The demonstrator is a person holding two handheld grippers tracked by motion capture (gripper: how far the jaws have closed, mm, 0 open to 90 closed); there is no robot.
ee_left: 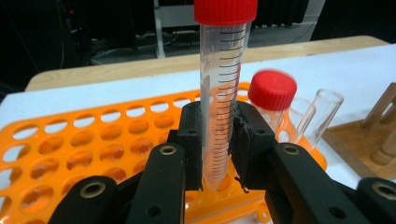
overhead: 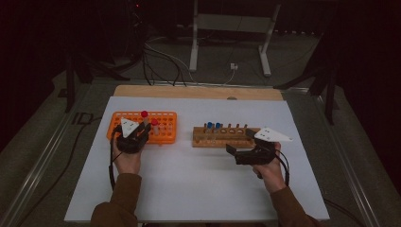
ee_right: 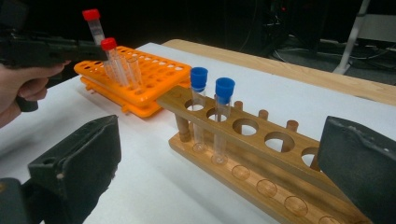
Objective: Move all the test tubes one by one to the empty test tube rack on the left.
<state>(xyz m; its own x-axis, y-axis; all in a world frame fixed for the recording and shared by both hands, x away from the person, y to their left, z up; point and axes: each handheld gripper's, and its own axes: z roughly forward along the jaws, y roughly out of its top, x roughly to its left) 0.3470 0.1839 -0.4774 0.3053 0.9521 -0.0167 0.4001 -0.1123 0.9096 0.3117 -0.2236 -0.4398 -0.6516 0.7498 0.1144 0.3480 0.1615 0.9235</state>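
High view shows us the white desk (overhead: 198,189) with an orange rack (overhead: 165,126) at its left and a wooden rack (overhead: 208,138) near the middle. Our left tool (overhead: 137,130) sits over the orange rack's near edge, and our right tool (overhead: 234,152) hovers just in front of the wooden rack, apart from it.

In the left gripper view we see the left tool (ee_left: 219,140) clamped on a red-capped tube (ee_left: 222,93). Its pads press the clear, graduated wall on both sides, low on the tube. The tube stands upright, its pointed tip at the top of a hole by the orange rack's (ee_left: 70,149) near edge; we cannot tell whether the tip has entered the hole. Just beside it stand a second red-capped tube (ee_left: 272,93) and two open clear tubes (ee_left: 322,109), leaning slightly.

In the right gripper view our right tool (ee_right: 224,168) stands wide apart with nothing between its jaws. Beyond it the wooden rack (ee_right: 261,140) carries two blue-capped tubes (ee_right: 210,102) in neighbouring holes at its far end; the other holes we see hold nothing. Farther off, the left tool (ee_right: 46,49) holds the red-capped tube (ee_right: 93,23) above the orange rack (ee_right: 154,79).
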